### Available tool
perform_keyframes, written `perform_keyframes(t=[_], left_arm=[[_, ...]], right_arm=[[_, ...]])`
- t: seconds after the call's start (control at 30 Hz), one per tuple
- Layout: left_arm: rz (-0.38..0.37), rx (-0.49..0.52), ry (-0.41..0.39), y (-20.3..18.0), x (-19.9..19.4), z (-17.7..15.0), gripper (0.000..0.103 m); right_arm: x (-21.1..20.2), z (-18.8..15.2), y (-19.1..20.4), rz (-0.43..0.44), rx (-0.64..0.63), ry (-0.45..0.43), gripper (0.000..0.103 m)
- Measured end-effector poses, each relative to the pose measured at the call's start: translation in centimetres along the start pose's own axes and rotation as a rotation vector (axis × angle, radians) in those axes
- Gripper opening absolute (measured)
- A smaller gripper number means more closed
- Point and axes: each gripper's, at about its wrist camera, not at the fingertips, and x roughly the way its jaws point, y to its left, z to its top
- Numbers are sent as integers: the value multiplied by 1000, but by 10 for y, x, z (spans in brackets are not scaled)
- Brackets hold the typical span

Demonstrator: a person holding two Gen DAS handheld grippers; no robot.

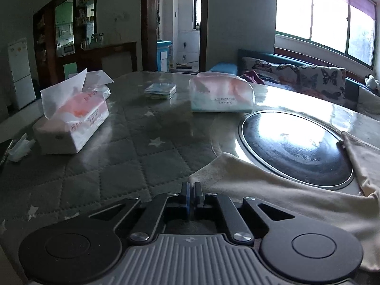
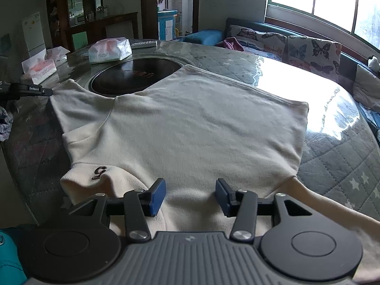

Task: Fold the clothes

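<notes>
A cream sweatshirt (image 2: pixel 190 128) lies spread flat on the round quilted table, with a small dark embroidered mark near its collar (image 2: pixel 99 172). My right gripper (image 2: pixel 190 196) is open, low over the collar end, one pad on each side of the cloth. My left gripper (image 1: pixel 191 190) is shut at the tip of the left sleeve (image 1: pixel 249 180); whether cloth sits between the pads is not visible. It also shows in the right wrist view (image 2: pixel 45 91) at the sleeve's end. The sleeve partly covers the black round hob.
A black round hob (image 1: pixel 294 144) is set in the table's middle. Two tissue packs (image 1: pixel 73 123) (image 1: pixel 222 95) and a small clear box (image 1: pixel 160 90) stand on the far side. A butterfly-patterned sofa (image 2: pixel 296 45) runs under the window.
</notes>
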Motion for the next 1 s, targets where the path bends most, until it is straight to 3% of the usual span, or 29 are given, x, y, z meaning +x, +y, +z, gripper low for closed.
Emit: perform_keyframes(t=[0.4,0.67,0.83,1.0], left_arm=[[-55,47,1,-14,-12,18,8],[-427,168,21,-79,-56,9,8],[-685,248,88,-125,-75,-14,8],[-766,321,133,-145,-80,-32,8]], right_arm=[[-7,8,4,16,-20,-28,48],[-1,15,14,49,-50,-33,48],[2,13,19,61,-60,-25,48],[1,11,19,67,-57,-23,48]])
